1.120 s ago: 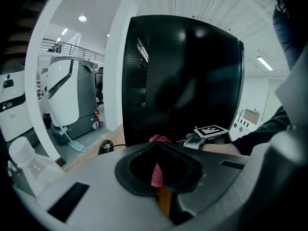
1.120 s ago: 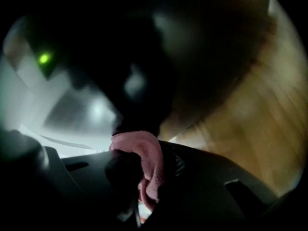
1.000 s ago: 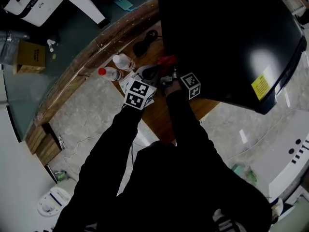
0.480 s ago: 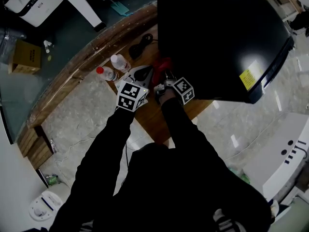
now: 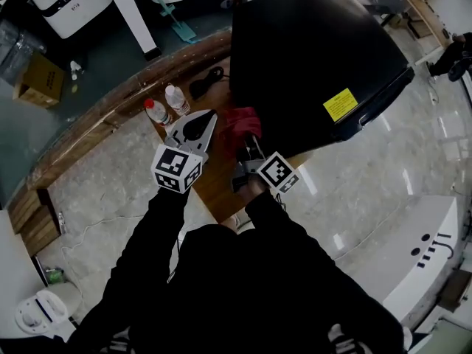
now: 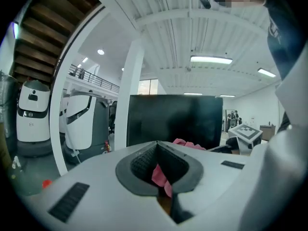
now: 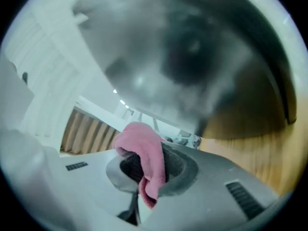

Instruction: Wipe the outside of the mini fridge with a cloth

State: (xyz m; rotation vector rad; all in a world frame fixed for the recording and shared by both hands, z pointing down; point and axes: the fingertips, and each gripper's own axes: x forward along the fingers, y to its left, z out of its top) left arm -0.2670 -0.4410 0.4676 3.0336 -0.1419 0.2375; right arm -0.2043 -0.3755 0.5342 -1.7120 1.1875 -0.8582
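Cloth: a pink-red cloth [image 5: 242, 120] lies bunched on the wooden desk [image 5: 217, 172], right against the lower front of the mini fridge [image 5: 310, 57].
Cloth in the right gripper view: the cloth [image 7: 144, 153] drapes over one jaw and hangs down through the gap between the two.
Right tool: the right tool [image 5: 249, 147] is pinching the cloth, with its jaws closed onto the fabric [image 7: 149, 165]. It points at the fridge from just below the cloth.
Left tool: the left tool [image 5: 200, 127] sits just to the left of the cloth, with its tip aimed toward it. Its jaws [image 6: 158, 148] are pressed together at the tips.
Cloth in the left gripper view: the pink cloth [image 6: 161, 174] shows through the opening below the tips. Whether it touches the jaws cannot be told.
Mini fridge: a glossy black box stands on the desk, with a yellow label [image 5: 339, 104] on one face.
Fridge in the gripper views: in the left gripper view the mini fridge [image 6: 173, 119] stands straight ahead. In the right gripper view its dark reflective side [image 7: 192, 57] fills most of the frame, very close.
Desk: bare wood [image 7: 260, 148] shows beside the fridge in the right gripper view.
Bottles: a red-capped bottle [image 5: 155, 110] and a white-capped bottle [image 5: 175, 99] stand side by side to the left of the left tool.
Cable: a black plug and cable [image 5: 203, 85] lie on the desk beside the fridge, beyond the bottles.
Person: black sleeves reach from the bottom of the head view to both tools.
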